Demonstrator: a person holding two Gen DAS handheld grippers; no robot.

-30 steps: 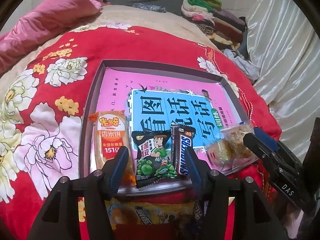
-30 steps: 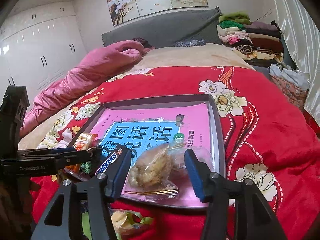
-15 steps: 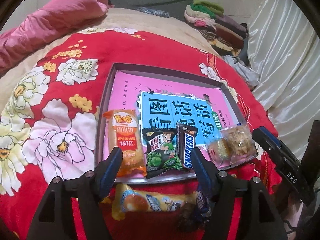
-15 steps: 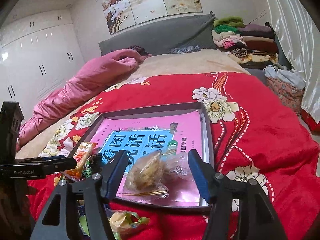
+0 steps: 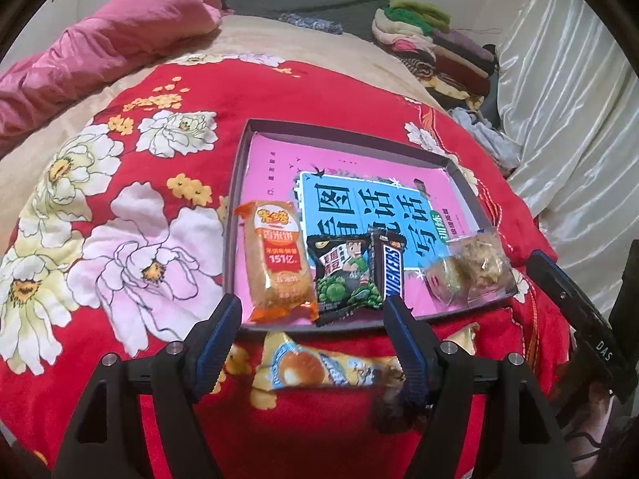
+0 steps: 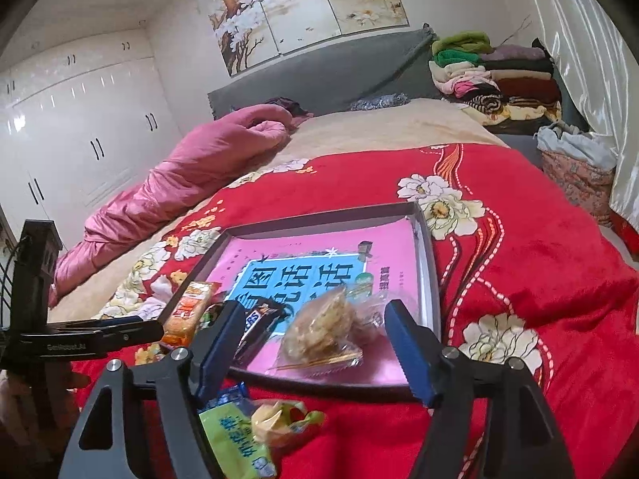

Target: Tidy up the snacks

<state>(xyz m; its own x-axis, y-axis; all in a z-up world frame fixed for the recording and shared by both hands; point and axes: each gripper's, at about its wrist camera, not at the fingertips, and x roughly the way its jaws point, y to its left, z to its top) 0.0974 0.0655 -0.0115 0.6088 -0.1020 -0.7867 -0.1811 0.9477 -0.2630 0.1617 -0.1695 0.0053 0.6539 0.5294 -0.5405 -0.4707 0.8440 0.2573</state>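
Observation:
A grey tray (image 5: 343, 131) with a pink and blue book in it lies on the red flowered blanket. Along its near edge lie an orange rice-cracker pack (image 5: 273, 265), a dark green-pea pack (image 5: 345, 275), a Snickers bar (image 5: 391, 265) and two clear-wrapped pastries (image 5: 475, 269). My left gripper (image 5: 313, 319) is open and empty, just in front of the tray. A yellow-blue wrapped snack (image 5: 315, 369) lies on the blanket under it. My right gripper (image 6: 315, 323) is open and empty before the pastries (image 6: 323, 329). A green-yellow pack (image 6: 239, 431) lies below it.
A pink quilt (image 6: 191, 175) lies at the far left of the bed. Folded clothes (image 6: 495, 76) are stacked at the back right. A white curtain (image 5: 567, 127) hangs on the right. The right gripper's body (image 5: 575, 315) shows at the right edge of the left wrist view.
Both grippers have drawn back from the tray and risen. The loose snacks on the blanket in front of the tray have come into view. The snacks in the tray have not moved.

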